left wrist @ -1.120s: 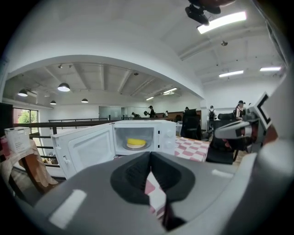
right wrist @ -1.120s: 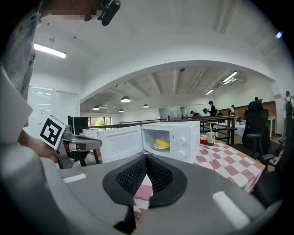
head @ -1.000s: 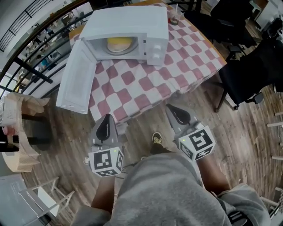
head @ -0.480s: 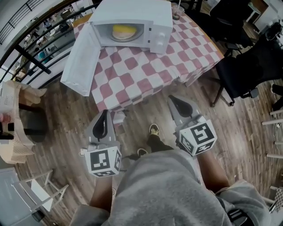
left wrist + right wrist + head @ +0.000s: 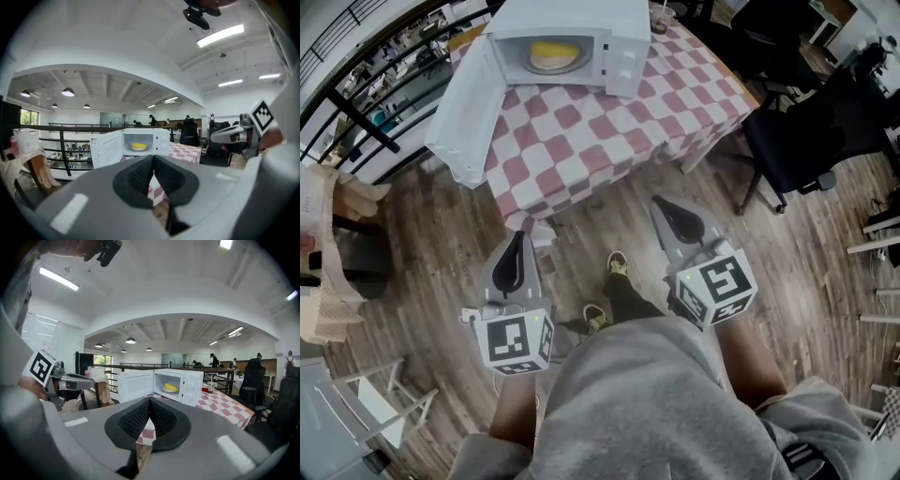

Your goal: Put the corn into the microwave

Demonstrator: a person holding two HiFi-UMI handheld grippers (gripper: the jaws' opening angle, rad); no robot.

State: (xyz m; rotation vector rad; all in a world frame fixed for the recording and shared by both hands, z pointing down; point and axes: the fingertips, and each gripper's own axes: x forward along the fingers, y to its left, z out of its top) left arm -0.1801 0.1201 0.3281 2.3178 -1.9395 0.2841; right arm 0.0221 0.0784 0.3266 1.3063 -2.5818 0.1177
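Note:
A white microwave (image 5: 614, 37) stands on the red-and-white checked table (image 5: 609, 131) with its door (image 5: 464, 103) swung wide open to the left. Inside it the yellow corn (image 5: 551, 49) lies on a plate; it also shows as corn (image 5: 138, 146) and corn (image 5: 170, 387) in the two gripper views. My left gripper (image 5: 514, 246) and right gripper (image 5: 661, 208) hang over the wooden floor, well short of the table's near edge, both pointing at the microwave. The left gripper (image 5: 153, 164) is shut with nothing in it. The right gripper (image 5: 149, 404) is likewise shut and empty.
Black office chairs (image 5: 806, 122) stand right of the table. A wooden chair draped with bags (image 5: 337, 244) is at the left beside a dark railing (image 5: 356, 122). A cup (image 5: 659, 17) sits behind the microwave. A white folding frame (image 5: 366, 412) lies at bottom left.
Both grippers have drawn back from the table along with the person, so the microwave and table sit farther off. The jaws stayed shut.

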